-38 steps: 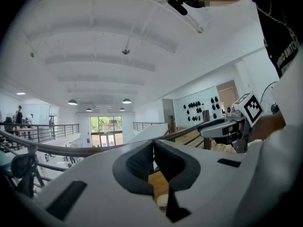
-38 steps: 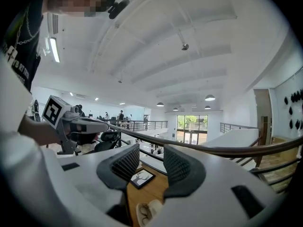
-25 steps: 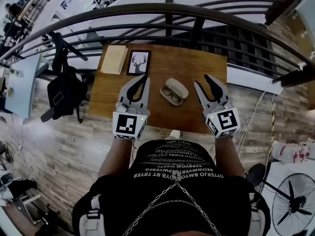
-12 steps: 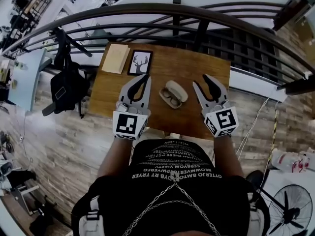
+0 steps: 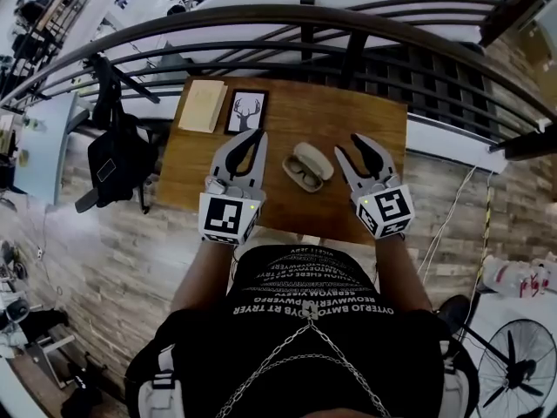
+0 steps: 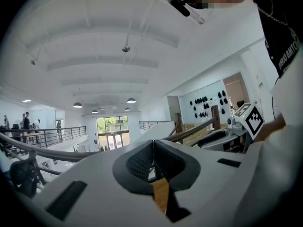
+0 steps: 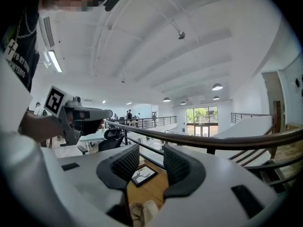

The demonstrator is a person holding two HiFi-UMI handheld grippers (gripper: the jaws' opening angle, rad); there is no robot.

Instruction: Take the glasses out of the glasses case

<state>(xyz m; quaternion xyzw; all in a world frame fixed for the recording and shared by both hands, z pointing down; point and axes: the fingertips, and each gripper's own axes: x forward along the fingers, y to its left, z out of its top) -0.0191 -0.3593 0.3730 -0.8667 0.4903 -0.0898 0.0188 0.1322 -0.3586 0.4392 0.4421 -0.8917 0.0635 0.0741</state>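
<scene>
On table [image 5: 348, 111], open glasses case [image 5: 307, 165], glasses [image 5: 301, 175] inside

Both arms are stretched out in front, grippers side by side and tipped a bit toward each other. The left gripper [image 5: 256, 139] has its jaws pinched together on nothing. The right gripper [image 5: 352, 147] has its jaws apart, nothing between them either.

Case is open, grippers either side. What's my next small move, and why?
Probably ease the right gripper toward the glasses lying exposed in the open case. Its jaws stand apart and empty beside the case, while the left gripper is shut.
</scene>
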